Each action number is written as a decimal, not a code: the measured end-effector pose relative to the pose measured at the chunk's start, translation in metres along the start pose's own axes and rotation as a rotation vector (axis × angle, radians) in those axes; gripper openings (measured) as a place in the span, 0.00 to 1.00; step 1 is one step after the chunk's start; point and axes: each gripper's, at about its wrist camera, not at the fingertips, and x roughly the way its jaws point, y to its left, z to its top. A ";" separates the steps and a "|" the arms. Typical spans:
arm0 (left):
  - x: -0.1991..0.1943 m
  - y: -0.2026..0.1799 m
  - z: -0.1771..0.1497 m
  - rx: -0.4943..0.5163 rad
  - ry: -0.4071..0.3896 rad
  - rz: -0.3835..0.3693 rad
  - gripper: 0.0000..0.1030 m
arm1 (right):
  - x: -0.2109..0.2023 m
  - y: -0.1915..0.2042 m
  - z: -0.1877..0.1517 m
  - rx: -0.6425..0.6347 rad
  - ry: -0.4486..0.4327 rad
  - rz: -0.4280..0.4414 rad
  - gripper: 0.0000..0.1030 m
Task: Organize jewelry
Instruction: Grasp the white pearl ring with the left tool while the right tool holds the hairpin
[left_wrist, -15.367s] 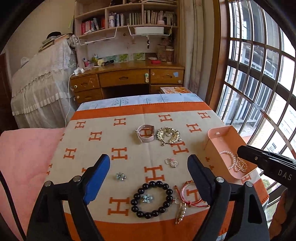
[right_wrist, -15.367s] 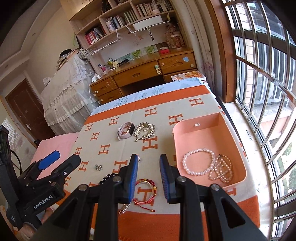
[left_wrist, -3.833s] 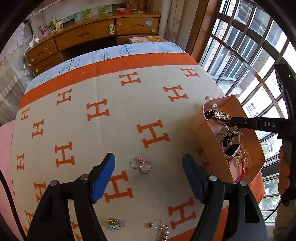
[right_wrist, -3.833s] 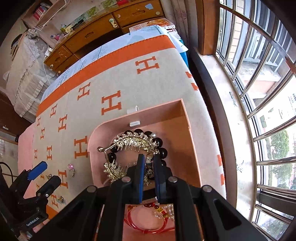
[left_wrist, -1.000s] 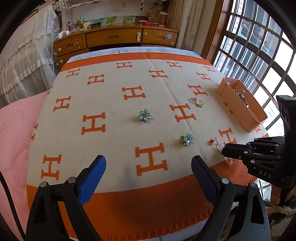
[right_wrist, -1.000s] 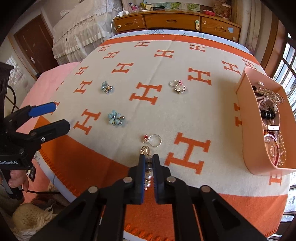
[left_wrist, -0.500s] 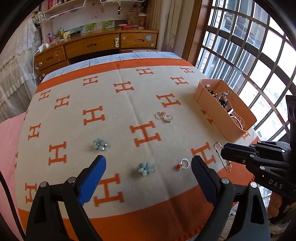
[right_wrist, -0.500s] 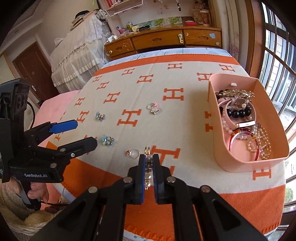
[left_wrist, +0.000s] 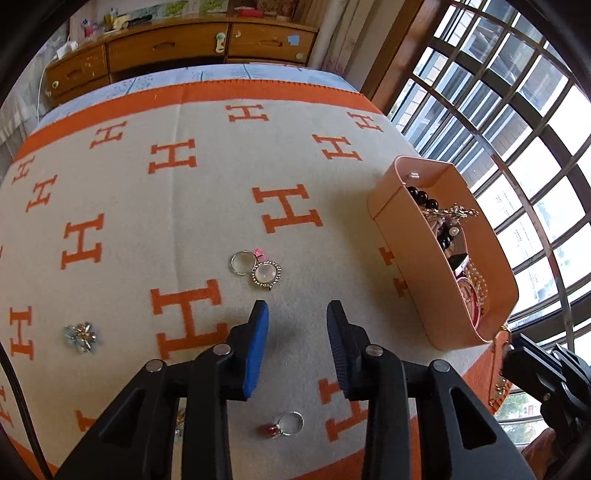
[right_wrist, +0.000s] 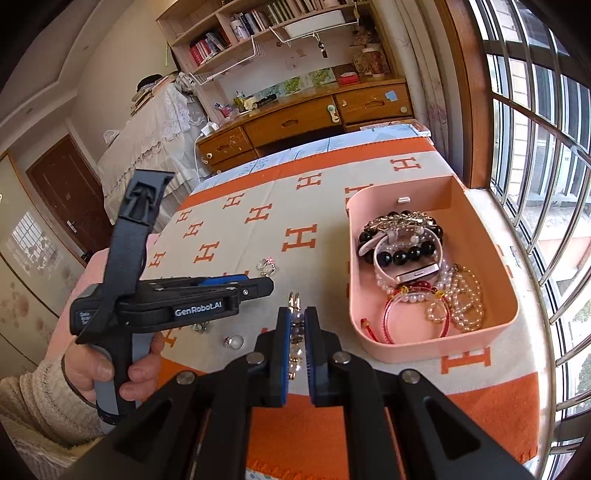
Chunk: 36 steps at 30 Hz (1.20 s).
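Clamped between the right gripper (right_wrist: 296, 328)'s jaws is a beaded pin (right_wrist: 294, 332), its gold loop poking out past the tips and its pearly beads running back along the gap, held off the blanket. Just ahead and to the right of those jaws sits the pink tray (right_wrist: 495, 325), already loaded with a black bead bracelet (right_wrist: 402, 254), a watch on a pale strap (right_wrist: 417, 274), a red bangle (right_wrist: 388, 317), pearl strands (right_wrist: 461, 295) and a gold hairpiece (right_wrist: 399, 221) at its far end. To the left of the jaws, down on the blanket, lies a red-stone ring (right_wrist: 233, 341). The left gripper (left_wrist: 297, 325) hangs over the blanket with its jaws parted and nothing between them. Just beyond its tips lie two rings (left_wrist: 256, 267) touching each other, one plain with a pink bit, one with a pale round stone; the red-stone ring (left_wrist: 286, 424) is below and behind the tips, and a pale blue flower brooch (left_wrist: 80, 338) lies well off to the left. Everything rests on a cream blanket (left_wrist: 122, 206) with orange H marks and an orange border, spread over what appears to be a bed. Past it stands a wooden desk (right_wrist: 295, 118) with drawers and bookshelves above, and barred windows (right_wrist: 535, 129) run along the right.
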 end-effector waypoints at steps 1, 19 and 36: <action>0.004 0.000 0.001 -0.011 0.005 0.007 0.29 | -0.001 -0.002 0.001 0.001 -0.004 0.005 0.07; 0.021 -0.009 0.027 0.016 -0.047 0.115 0.28 | -0.005 -0.040 0.002 0.072 -0.036 0.054 0.07; 0.024 -0.024 0.028 0.131 -0.049 0.193 0.16 | -0.006 -0.056 0.004 0.115 -0.049 0.042 0.07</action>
